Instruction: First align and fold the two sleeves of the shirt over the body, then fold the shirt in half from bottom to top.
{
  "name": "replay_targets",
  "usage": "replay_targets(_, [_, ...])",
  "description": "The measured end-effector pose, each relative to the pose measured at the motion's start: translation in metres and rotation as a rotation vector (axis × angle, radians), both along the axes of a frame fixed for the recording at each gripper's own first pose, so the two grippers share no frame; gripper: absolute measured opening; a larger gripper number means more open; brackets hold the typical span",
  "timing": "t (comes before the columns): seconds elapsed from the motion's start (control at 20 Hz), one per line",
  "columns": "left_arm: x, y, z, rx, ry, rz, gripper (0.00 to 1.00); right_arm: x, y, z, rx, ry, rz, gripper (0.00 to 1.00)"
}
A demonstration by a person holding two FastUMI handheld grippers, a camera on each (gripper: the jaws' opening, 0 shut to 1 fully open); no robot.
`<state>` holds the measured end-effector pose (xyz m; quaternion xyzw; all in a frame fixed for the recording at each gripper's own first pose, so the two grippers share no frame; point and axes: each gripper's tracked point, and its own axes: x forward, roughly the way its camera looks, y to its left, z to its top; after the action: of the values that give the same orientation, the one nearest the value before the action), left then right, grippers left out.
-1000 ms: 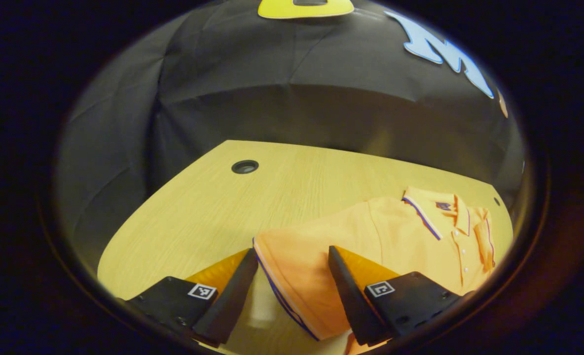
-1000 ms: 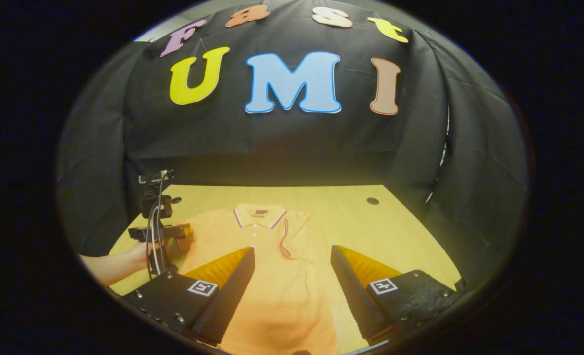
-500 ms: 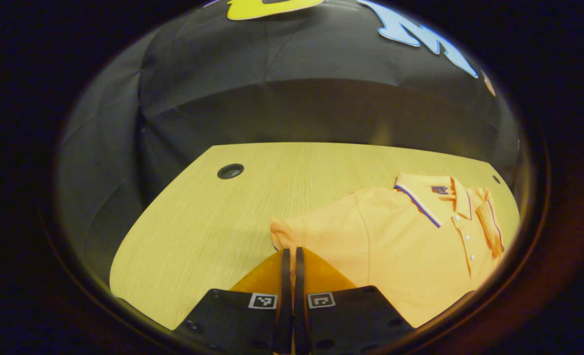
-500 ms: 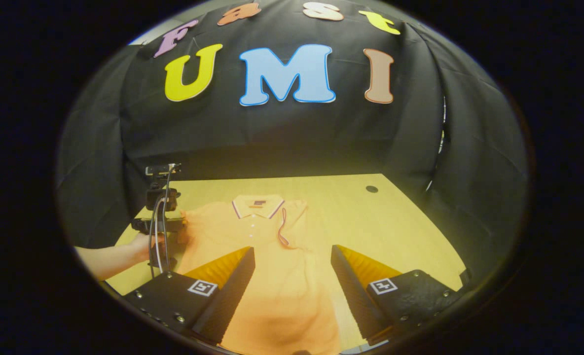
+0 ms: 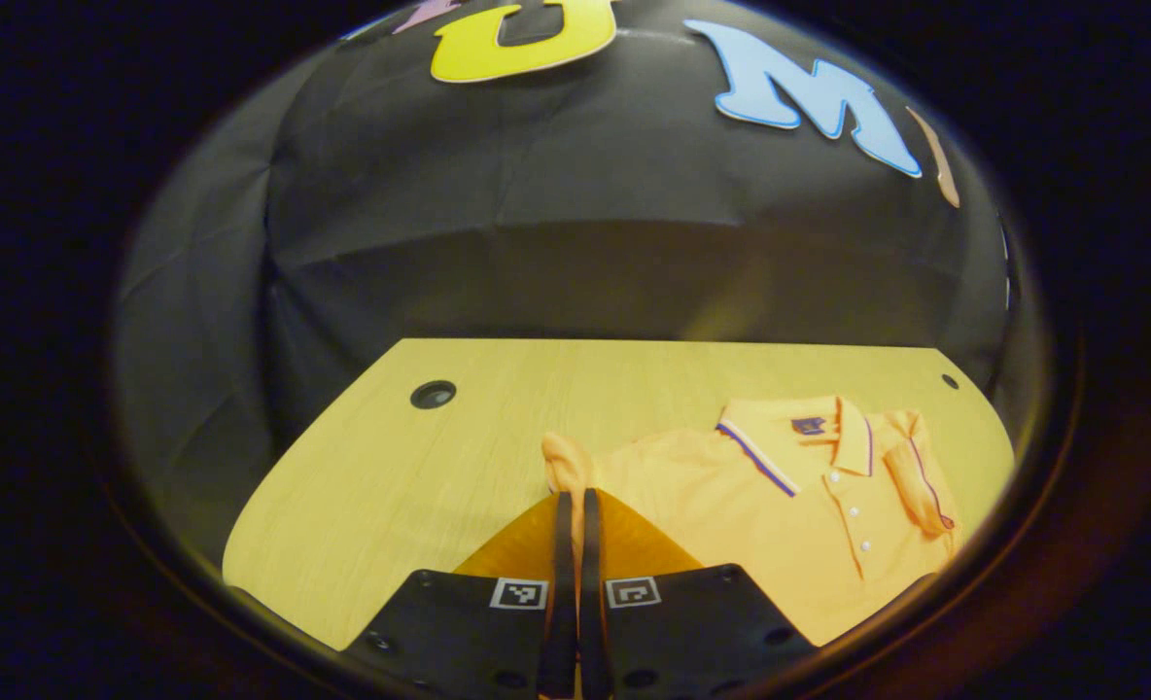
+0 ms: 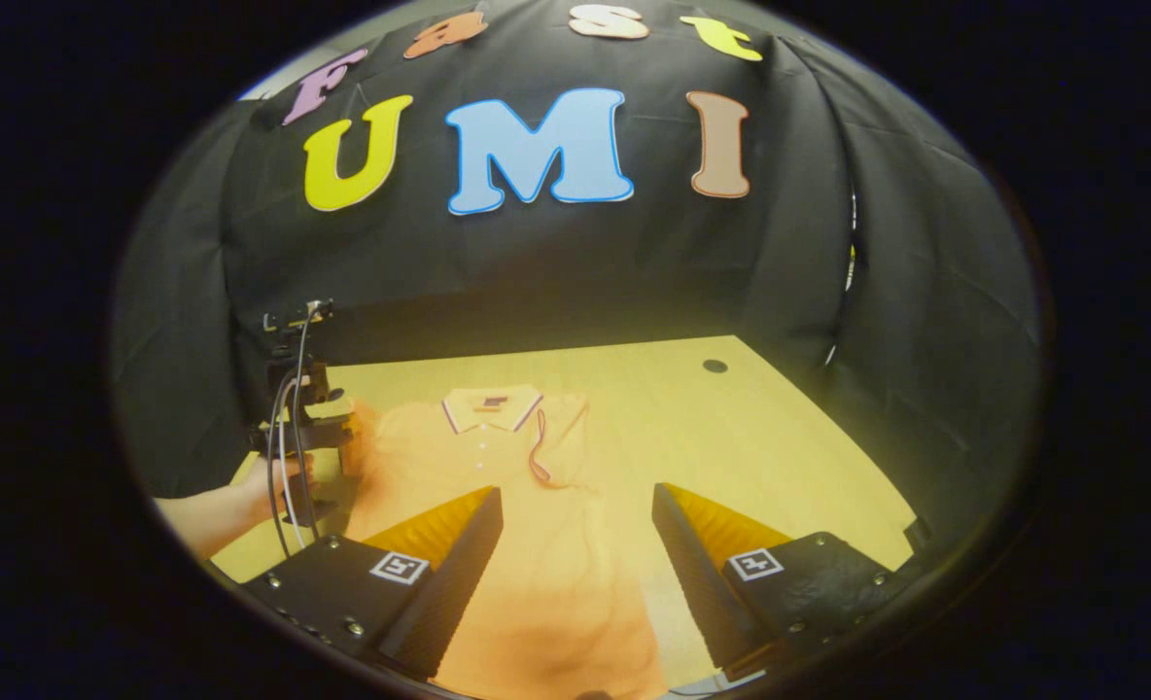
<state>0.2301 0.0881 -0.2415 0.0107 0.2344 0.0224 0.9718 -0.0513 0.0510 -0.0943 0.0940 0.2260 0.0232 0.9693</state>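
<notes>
An orange polo shirt lies face up on the wooden table, collar toward the booth wall. Its right sleeve lies folded over the chest. My left gripper is shut on the other sleeve, which bunches up at the fingertips. In the right gripper view that left gripper, held by a hand, pinches the sleeve at the edge of the shirt. My right gripper hovers open above the shirt's lower body, with nothing between its fingers.
A round cable hole sits in the table's far left part and a smaller hole at the far right. Bare wood stretches to the right of the shirt. Black cloth walls close the booth on three sides.
The left gripper went from open around the sleeve to shut on it, and the sleeve now bunches up at its tips. The right gripper stayed open and hardly moved.
</notes>
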Motion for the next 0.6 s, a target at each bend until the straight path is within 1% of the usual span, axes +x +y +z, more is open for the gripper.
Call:
replay_targets(0.1, [-0.001, -0.019, 0.005, 0.017, -0.007, -0.046, 0.08, -0.002, 0.001, 0.0, 0.01, 0.004, -0.009, 0.96])
replay_targets(0.4, [-0.001, -0.07, -0.002, 0.037, 0.015, -0.173, 0.08, -0.006, 0.002, -0.006, 0.005, 0.012, -0.066, 0.96])
replay_targets(0.5, [-0.002, -0.082, -0.006, 0.043, 0.027, -0.207, 0.08, -0.01, 0.004, -0.009, 0.019, 0.02, -0.08, 0.96])
replay_targets(0.6, [-0.004, -0.092, -0.011, 0.056, 0.043, -0.229, 0.08, -0.013, 0.009, -0.009, 0.039, 0.026, -0.077, 0.96])
